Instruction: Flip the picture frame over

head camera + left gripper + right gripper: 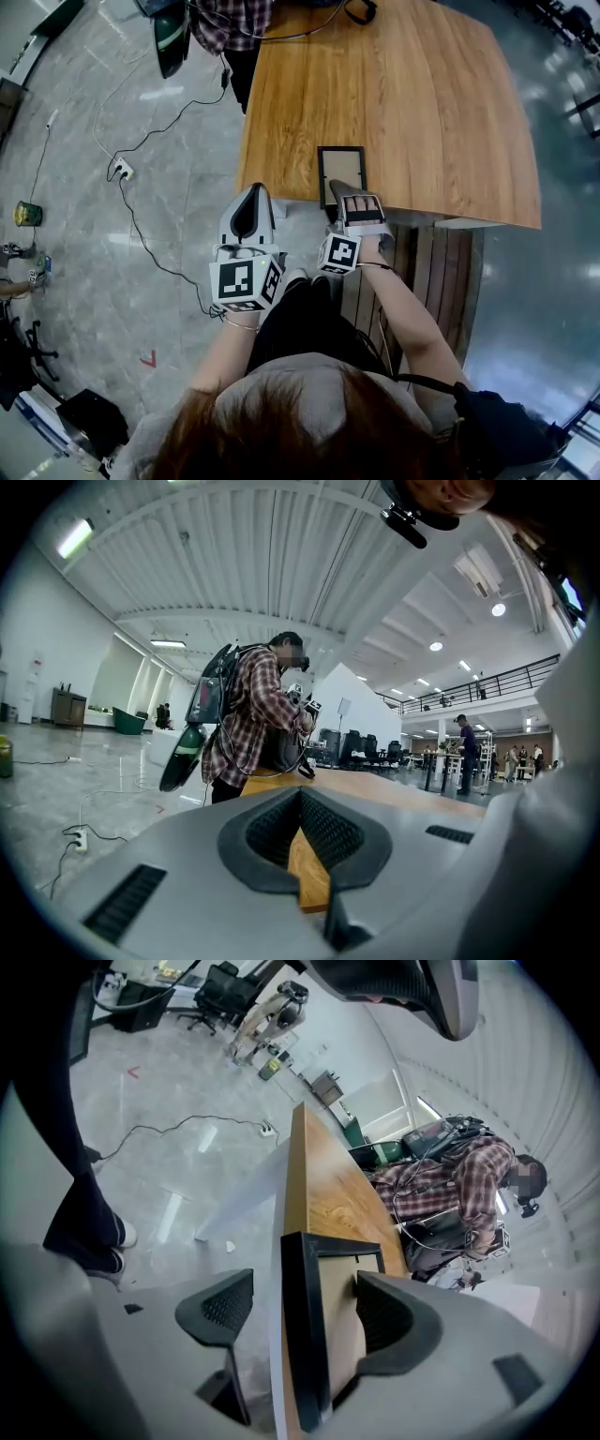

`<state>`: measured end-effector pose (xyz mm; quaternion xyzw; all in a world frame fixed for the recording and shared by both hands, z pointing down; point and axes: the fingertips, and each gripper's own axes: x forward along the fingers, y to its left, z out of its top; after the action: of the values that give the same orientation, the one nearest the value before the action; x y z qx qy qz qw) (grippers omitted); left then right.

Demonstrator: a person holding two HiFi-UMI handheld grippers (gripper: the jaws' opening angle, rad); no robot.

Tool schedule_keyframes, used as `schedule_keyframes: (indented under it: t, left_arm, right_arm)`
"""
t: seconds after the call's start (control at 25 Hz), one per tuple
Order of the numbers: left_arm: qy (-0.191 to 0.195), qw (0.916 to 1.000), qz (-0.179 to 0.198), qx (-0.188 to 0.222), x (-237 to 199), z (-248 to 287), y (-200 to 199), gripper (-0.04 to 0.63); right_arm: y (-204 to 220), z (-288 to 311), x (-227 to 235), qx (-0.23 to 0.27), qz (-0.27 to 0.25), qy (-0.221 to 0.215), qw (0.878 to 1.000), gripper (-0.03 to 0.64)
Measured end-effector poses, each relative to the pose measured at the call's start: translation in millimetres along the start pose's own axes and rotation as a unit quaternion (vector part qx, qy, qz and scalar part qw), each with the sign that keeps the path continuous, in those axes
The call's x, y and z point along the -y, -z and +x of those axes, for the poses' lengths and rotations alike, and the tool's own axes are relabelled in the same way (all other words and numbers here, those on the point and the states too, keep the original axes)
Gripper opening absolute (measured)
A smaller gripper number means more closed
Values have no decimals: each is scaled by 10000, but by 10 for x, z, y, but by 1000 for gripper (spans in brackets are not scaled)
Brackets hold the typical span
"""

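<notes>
Grey polished floor (84, 141) w/ cables (141, 239), wood table (422, 84), white ribbed ceiling (281, 555) w/ strip lights (73, 538)

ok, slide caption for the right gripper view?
Right gripper, jaws open, astride an edge of the black picture frame on the wooden table, not yet gripping.

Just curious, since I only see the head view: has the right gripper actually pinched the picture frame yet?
Observer: Not yet. In the right gripper view the right gripper is open, the picture frame's black edge between its jaws, unpinched.
Operator: Where do the jaws sit?
Observer: One over the frame; the other past the table's edge, floor behind it.
Operator: And the other one?
Observer: The left gripper is shut and empty in its own view.
</notes>
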<state>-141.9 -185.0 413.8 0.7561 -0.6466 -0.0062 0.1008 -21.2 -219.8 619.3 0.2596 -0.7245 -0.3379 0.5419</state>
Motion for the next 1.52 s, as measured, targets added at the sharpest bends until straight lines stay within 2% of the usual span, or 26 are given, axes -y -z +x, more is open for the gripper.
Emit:
schedule_keyframes:
  t: [0.12, 0.16, 0.24, 0.44, 0.52, 0.64, 0.76, 0.88, 1.0, 1.16, 1.24, 1.4, 1.48, 1.52]
  left_arm:
    - [20, 10000, -6, -8, -2, 14, -2, 6]
    - [24, 10000, -8, -5, 1, 23, -5, 6]
    - [44, 10000, -13, 4, 20, 39, -11, 7]
    - [97, 9999, -39, 51, 37, 22, -19, 6]
    - [104, 9999, -54, 45, 27, 9, -13, 6]
    - [119, 9999, -78, 7, 33, 26, 20, 6]
    - [158, 9999, -60, 18, 70, 36, 0, 6]
    - [220, 9997, -33, 79, 121, 63, -62, 6]
    - [247, 9996, -39, 113, 154, 99, -89, 6]
    - [259, 9996, -58, 105, 181, 137, -86, 6]
    - [277, 9995, -58, 109, 199, 150, -102, 6]
    - [324, 9993, -53, 171, 234, 163, -160, 6]
    - [359, 9991, -49, 199, 257, 175, -182, 6]
    - [375, 9991, -48, 212, 266, 184, -191, 6]
  right_arm:
    - [-13, -16, 46, 6, 185, -62, 9998, 359]
    - [-22, -35, 77, 29, 226, -43, 9997, 338]
    - [-33, -84, 129, 112, 272, -27, 9996, 231]
    - [-63, -226, 135, 330, 418, -233, 9983, 221]
    - [-131, -349, 227, 566, 617, -193, 9963, 180]
    - [-192, -490, 484, 824, 872, 86, 9927, 116]
    - [-214, -589, 866, 1037, 1336, 582, 9839, 41]
    - [-154, -614, 1132, 1118, 2024, 799, 9696, 26]
    - [-58, -621, 1258, 1139, 2812, 937, 9483, 26]
    - [92, -684, 1390, 1169, 4128, 1299, 8939, 26]
    - [147, -705, 1422, 1106, 4523, 1437, 8733, 26]
    - [141, -737, 1467, 1162, 5032, 1527, 8426, 26]
    - [160, -756, 1491, 1270, 5434, 1530, 8156, 26]
    - [191, -755, 1494, 1331, 5707, 1528, 7958, 26]
